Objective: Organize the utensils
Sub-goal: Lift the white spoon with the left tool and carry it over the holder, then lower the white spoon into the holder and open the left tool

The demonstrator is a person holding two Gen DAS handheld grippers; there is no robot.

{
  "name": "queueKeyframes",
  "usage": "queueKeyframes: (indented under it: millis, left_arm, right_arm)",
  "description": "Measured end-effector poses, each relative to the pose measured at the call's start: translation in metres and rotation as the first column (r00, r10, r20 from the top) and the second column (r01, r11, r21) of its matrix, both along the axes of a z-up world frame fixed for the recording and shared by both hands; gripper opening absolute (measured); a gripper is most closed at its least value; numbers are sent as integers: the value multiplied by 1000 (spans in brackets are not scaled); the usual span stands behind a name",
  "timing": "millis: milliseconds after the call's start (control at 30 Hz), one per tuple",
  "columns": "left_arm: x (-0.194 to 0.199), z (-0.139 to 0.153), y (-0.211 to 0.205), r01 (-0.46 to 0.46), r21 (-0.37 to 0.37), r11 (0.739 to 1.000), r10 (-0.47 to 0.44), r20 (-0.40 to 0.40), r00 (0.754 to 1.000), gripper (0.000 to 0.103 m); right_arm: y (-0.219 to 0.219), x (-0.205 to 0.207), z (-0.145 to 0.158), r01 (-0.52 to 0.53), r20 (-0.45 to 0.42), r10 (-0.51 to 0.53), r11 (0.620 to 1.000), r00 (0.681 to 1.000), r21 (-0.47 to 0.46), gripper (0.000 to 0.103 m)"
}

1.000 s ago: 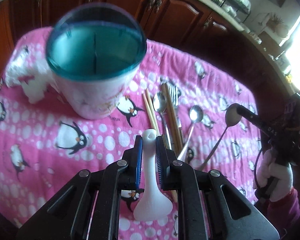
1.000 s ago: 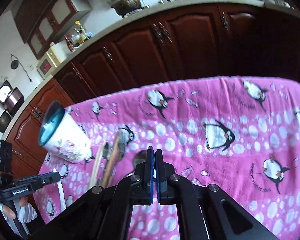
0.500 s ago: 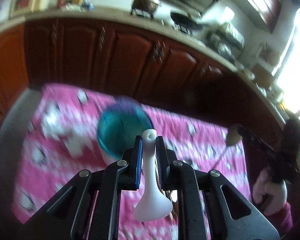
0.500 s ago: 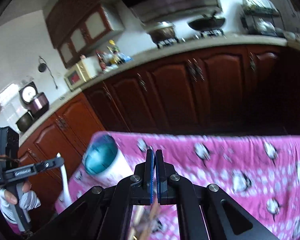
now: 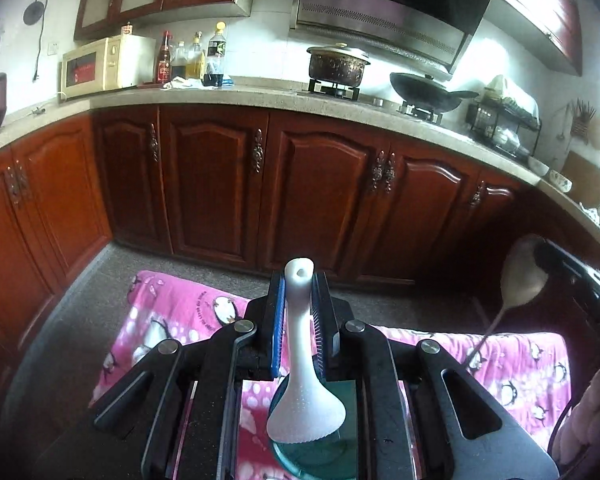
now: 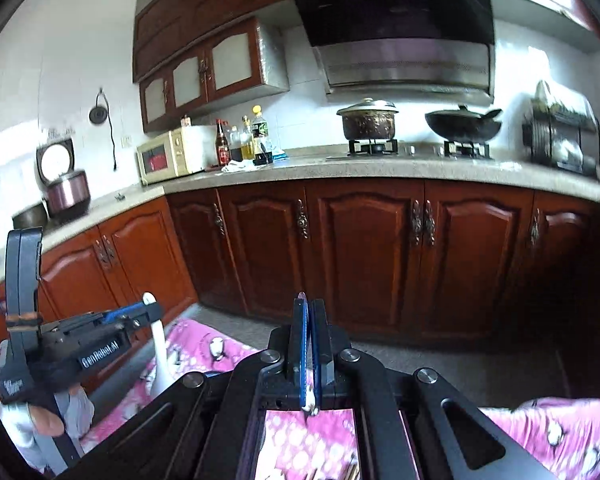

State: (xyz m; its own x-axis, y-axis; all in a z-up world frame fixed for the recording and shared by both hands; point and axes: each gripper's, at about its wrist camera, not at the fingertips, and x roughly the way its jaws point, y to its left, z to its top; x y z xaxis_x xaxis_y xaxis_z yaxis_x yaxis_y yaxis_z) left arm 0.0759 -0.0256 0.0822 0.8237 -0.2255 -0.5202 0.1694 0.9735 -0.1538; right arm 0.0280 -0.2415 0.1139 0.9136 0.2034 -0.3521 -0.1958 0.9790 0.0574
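Both grippers have been tilted up, so kitchen cabinets are seen. One white rice paddle (image 5: 299, 344) is clamped in the left gripper (image 5: 299, 304) above one teal-rimmed holder (image 5: 320, 452). One metal spoon (image 5: 520, 280) is pinched in the right gripper (image 6: 309, 344).

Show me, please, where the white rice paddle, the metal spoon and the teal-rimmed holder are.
white rice paddle (image 5: 300, 344), left wrist view, on its handle.
metal spoon (image 5: 522, 280), left wrist view, on its bowl.
teal-rimmed holder (image 5: 342, 446), left wrist view, on its teal interior.
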Motion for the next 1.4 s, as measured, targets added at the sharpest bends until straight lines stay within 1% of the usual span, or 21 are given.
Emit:
queueKeyframes:
  millis: [67,167,267,400,500,567,667,700,733,800,833,900,967,1000,1067,1100,1133,1233,1300,1367,1400]
  left_arm:
    - [5,-12,-5,4,4,1000,-4,-1,1000,12]
    - [9,-25,-12,-2,33,999,2,-9,1000,12]
    - [13,-36,-13,-4,33,999,5,-37,999,12]
    - [16,-41,-13,-19,59,998,22,-48,999,12]
    - [19,-40,-8,-27,30,999,28,-68,997,12]
    - [13,-38,-5,-39,19,999,40,-70,997,12]
    - [0,-33,-3,-57,17,998,58,-45,997,12]
    - [-5,-32,-3,-66,23,998,67,-38,997,12]
    - [-10,-31,-3,-94,45,995,96,-28,995,13]
    - [-16,-26,-3,-146,64,987,146,7,989,12]
    - [-17,-24,-4,-166,68,984,164,29,986,11]
    - [-10,-25,-9,-187,83,979,187,13,982,11]
    - [-5,-28,-12,-207,91,974,208,-1,978,11]
    - [-2,-30,-16,-218,101,971,219,-5,976,11]
    - [0,-34,-23,-219,116,969,221,-4,975,11]
    - [0,-36,-26,-221,131,966,223,5,975,11]
    - [2,-40,-31,-213,145,966,216,-1,976,11]
    - [8,-54,-31,-203,142,969,213,-62,975,10]
    - [11,-62,-31,-201,139,970,214,-91,973,9]
    - [12,-65,-27,-218,137,966,232,-96,968,8]
    - [11,-64,-23,-219,115,969,230,-92,969,8]
  right_arm:
    - [11,9,-7,-3,7,3,999,1000,-33,1]
    - [25,15,-19,-13,16,15,996,1000,-86,1]
    - [36,18,-35,-32,4,33,990,999,-134,1]
    - [45,24,-53,-68,-39,63,988,997,-139,1]
    - [47,28,-63,-87,-66,79,987,995,-136,1]
    - [49,28,-68,-100,-78,90,986,993,-131,2]
    - [52,26,-74,-130,-99,118,983,988,-129,2]
    - [53,25,-77,-135,-106,121,982,987,-131,2]
    - [53,25,-79,-140,-115,126,981,985,-131,2]
    - [52,27,-83,-148,-133,133,983,982,-112,3]
    - [49,29,-85,-153,-145,141,985,979,-77,3]
    - [42,33,-85,-147,-177,141,989,974,-21,3]
    - [35,32,-82,-143,-181,146,989,973,30,3]
    - [31,29,-80,-137,-172,143,989,975,48,5]
    - [23,24,-75,-123,-159,132,990,978,66,20]
    - [19,21,-73,-121,-155,132,989,979,80,23]
    - [16,19,-72,-119,-154,132,989,979,92,25]
    - [3,11,-68,-102,-154,121,987,981,125,27]
    - [-4,4,-67,-88,-150,109,986,983,141,31]
    - [-11,-4,-66,-79,-149,102,985,984,153,32]
    - [-15,-8,-66,-73,-148,97,984,984,159,33]
